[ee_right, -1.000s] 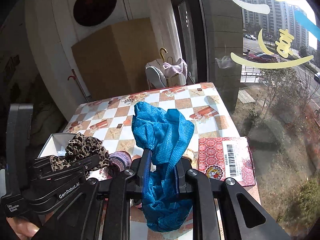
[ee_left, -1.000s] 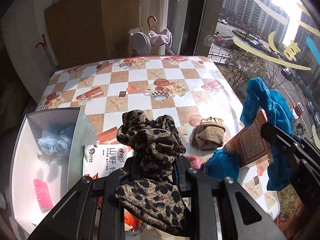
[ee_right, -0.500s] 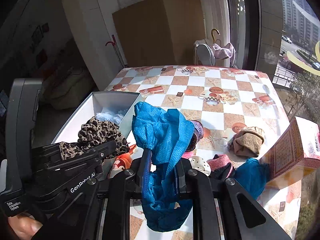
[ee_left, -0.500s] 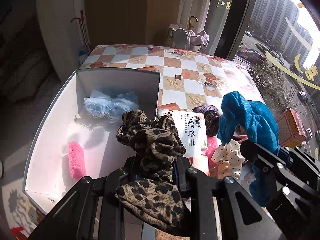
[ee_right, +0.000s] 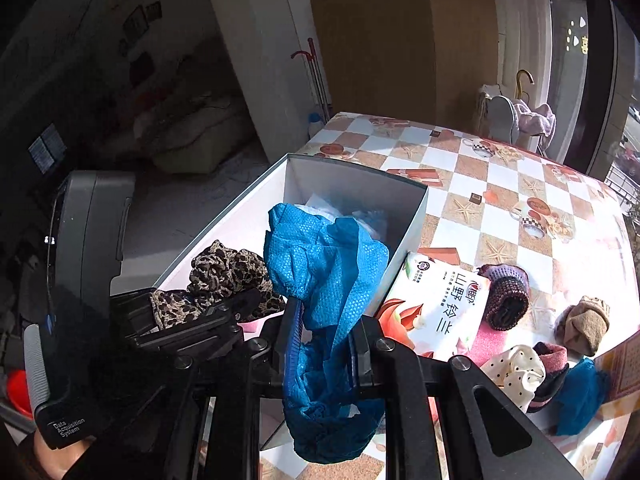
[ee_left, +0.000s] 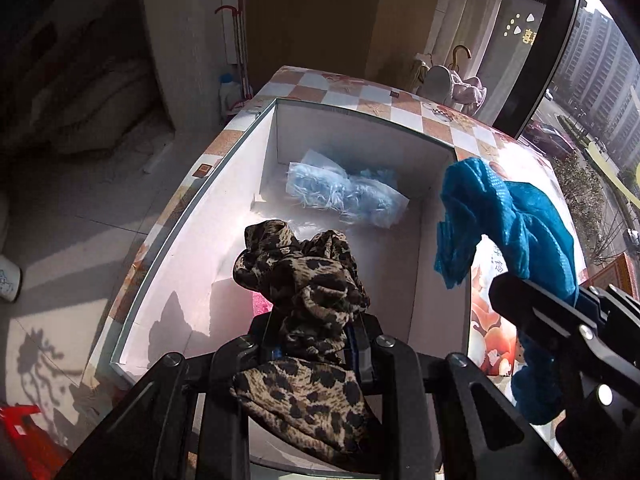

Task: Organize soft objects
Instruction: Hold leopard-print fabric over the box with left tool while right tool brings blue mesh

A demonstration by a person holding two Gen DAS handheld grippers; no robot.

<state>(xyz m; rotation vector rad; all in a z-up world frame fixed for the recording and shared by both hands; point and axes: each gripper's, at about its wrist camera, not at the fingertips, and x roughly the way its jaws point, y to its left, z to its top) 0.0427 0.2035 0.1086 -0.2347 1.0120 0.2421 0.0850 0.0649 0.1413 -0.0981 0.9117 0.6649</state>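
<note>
My left gripper [ee_left: 316, 332] is shut on a leopard-print scrunchie [ee_left: 300, 276] and holds it over the open white box [ee_left: 192, 216]. My right gripper [ee_right: 324, 336] is shut on a blue mesh cloth [ee_right: 324, 264], just right of the box's near wall; the cloth also shows in the left wrist view [ee_left: 508, 220]. Inside the box lie a pale blue fluffy item [ee_left: 344, 196] and a pink item [ee_left: 260, 304], mostly hidden by the scrunchie. The left gripper with the scrunchie [ee_right: 224, 276] shows in the right wrist view.
On the checkered table [ee_right: 500, 200] right of the box lie a printed tissue pack [ee_right: 436, 312], a dark knitted roll [ee_right: 508, 296], a tan sock [ee_right: 584, 324], a polka-dot scrunchie [ee_right: 516, 368], another blue cloth [ee_right: 580, 392] and a red patterned box [ee_right: 620, 372]. The floor drops off left of the table.
Both grippers have swung left with their cloths. The left one now hangs over the white box and the right one has come up to its near wall.
</note>
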